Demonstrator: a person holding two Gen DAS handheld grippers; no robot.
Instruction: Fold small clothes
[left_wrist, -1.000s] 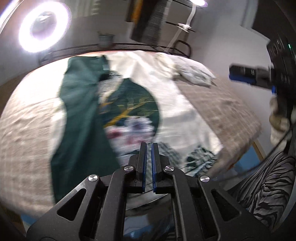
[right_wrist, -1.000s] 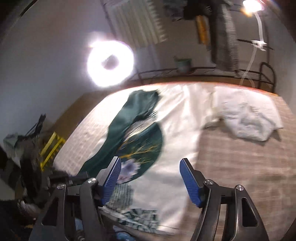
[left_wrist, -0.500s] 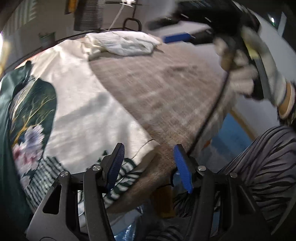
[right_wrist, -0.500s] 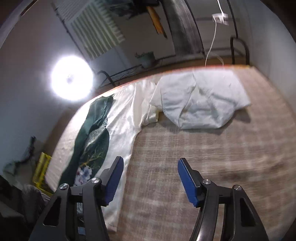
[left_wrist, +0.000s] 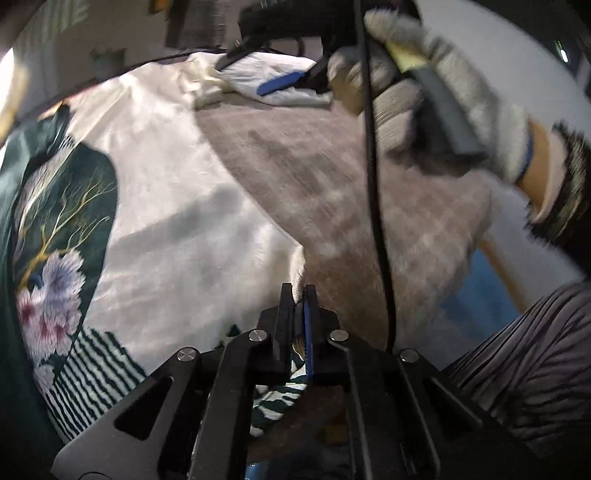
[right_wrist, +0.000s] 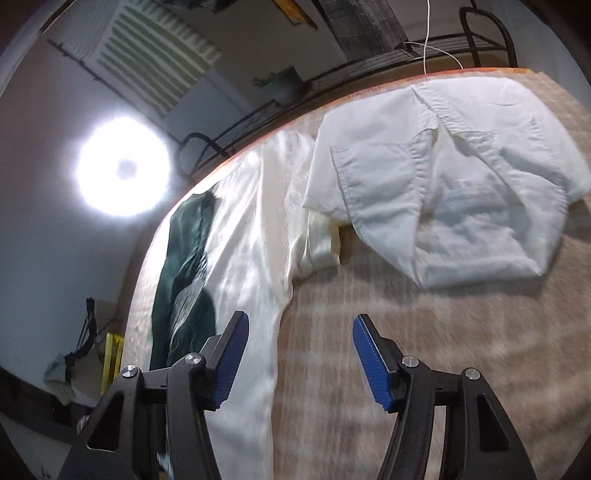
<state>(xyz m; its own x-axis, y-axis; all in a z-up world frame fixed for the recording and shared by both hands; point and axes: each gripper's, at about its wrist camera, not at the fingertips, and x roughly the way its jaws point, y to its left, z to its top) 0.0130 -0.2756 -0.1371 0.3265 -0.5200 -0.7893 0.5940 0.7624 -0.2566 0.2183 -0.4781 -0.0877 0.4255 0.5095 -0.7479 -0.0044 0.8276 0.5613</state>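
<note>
A cream satin garment (left_wrist: 192, 206) with a dark green panel, gold branches and flowers lies spread on the checked bedcover (left_wrist: 354, 206). My left gripper (left_wrist: 298, 291) is shut on the garment's near right edge at the hem. My right gripper (right_wrist: 299, 325) is open and empty, above the garment's right edge (right_wrist: 258, 258) and the bedcover (right_wrist: 424, 350). In the left wrist view the right gripper (left_wrist: 284, 83) shows at the top, held in a gloved hand (left_wrist: 424, 85).
White shorts (right_wrist: 443, 184) lie crumpled at the far right of the bed, also seen in the left wrist view (left_wrist: 273, 77). A ring light (right_wrist: 122, 166) glares at the left. A black cable (left_wrist: 376, 206) hangs across the left wrist view. A metal bed rail (right_wrist: 369, 62) runs behind.
My left gripper was open half a second ago and has now shut on the garment's near edge. My right gripper has moved forward over the bed toward the white shorts, staying open.
</note>
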